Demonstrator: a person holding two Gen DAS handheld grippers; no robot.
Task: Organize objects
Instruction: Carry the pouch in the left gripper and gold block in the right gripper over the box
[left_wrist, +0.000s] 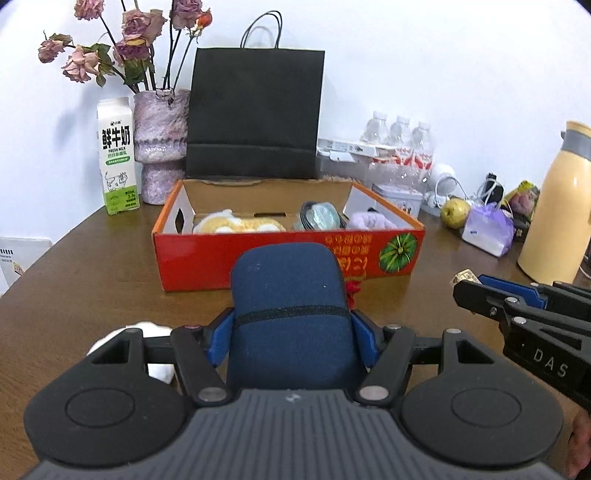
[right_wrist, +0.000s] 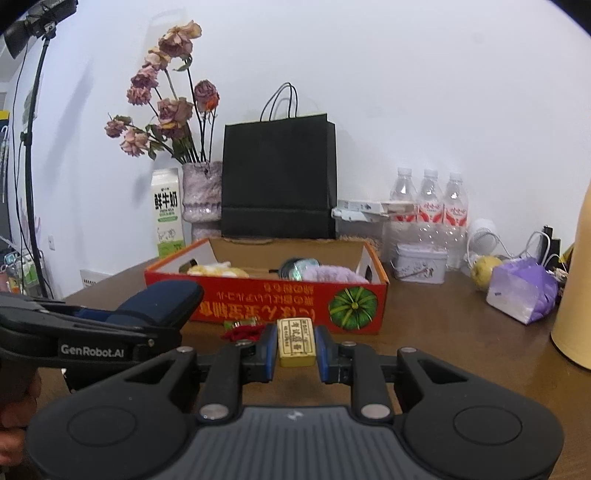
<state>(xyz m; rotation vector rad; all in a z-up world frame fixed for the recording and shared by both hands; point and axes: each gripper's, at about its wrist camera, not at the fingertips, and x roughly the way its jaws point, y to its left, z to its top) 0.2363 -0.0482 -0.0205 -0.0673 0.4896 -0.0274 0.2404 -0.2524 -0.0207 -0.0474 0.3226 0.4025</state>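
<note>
- While both grippers carry something, the left gripper (left_wrist: 291, 332) clamps a dark blue padded case (left_wrist: 290, 295) between its blue pads, filling the lower centre of the left wrist view, its long axis running straight away from the camera.
- Its far end points at the red cardboard box (left_wrist: 258, 254), which lies just ahead across the middle of the frame, long side toward the jaws (so the coming move looks like a short carry forward and over the near wall).
- In the right wrist view the right gripper (right_wrist: 296, 345) is closed on a small yellow block with printed characters (right_wrist: 296, 341), long axis also pointing away, with the same box directly beyond it.
- Neither hand is clearly nearer; each gripper shows at the other view's edge, side by side.
- A red crumpled scrap (right_wrist: 242, 334) lies on the brown table (right_wrist: 443, 332) between grippers and box, low enough not to block.
- Inside the box sit a yellow plush thing (left_wrist: 236, 223), a roll of tape (left_wrist: 317, 216) and a lilac fuzzy item (left_wrist: 369, 219); free floor looks scarce.
- Behind stand a black paper bag (left_wrist: 255, 114), a milk carton (left_wrist: 117, 155) and a vase of dried roses (left_wrist: 160, 144) at upper left, water bottles (left_wrist: 400, 144) at right.
</note>
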